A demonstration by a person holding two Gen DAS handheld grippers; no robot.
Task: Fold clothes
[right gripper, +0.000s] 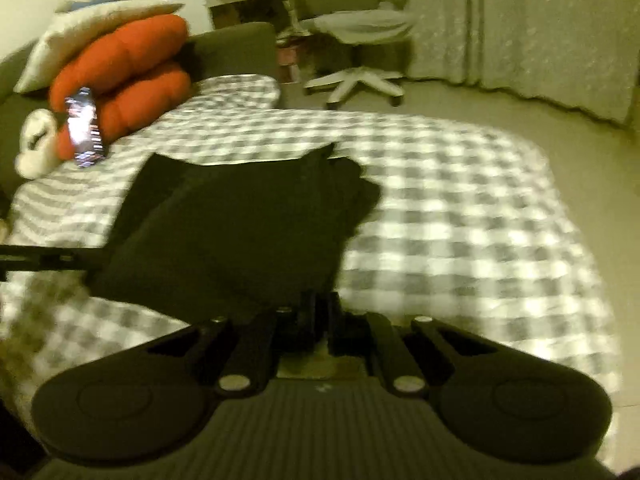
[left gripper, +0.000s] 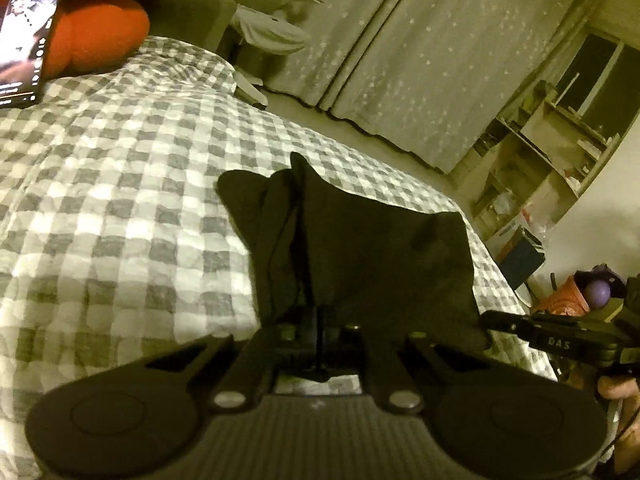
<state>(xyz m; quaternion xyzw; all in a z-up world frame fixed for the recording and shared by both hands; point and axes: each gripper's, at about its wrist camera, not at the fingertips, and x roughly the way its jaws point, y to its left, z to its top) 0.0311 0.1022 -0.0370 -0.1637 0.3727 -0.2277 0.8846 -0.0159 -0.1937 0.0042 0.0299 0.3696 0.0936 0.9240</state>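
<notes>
1. This is a bedroom in a home: a bed (left gripper: 120, 184) spread with a grey-and-white checked cover fills most of both views.
2. Orange cushions (right gripper: 124, 76) and a pale pillow (right gripper: 92, 32) are piled at its far end, with a lit phone (right gripper: 85, 126) propped against them.
3. Long star-patterned curtains (left gripper: 420, 60) hang down to the floor.
4. A white swivel chair (right gripper: 356, 56) stands beyond the bed.
5. Open wooden shelves (left gripper: 548, 148) cluttered with household items line the wall.
</notes>
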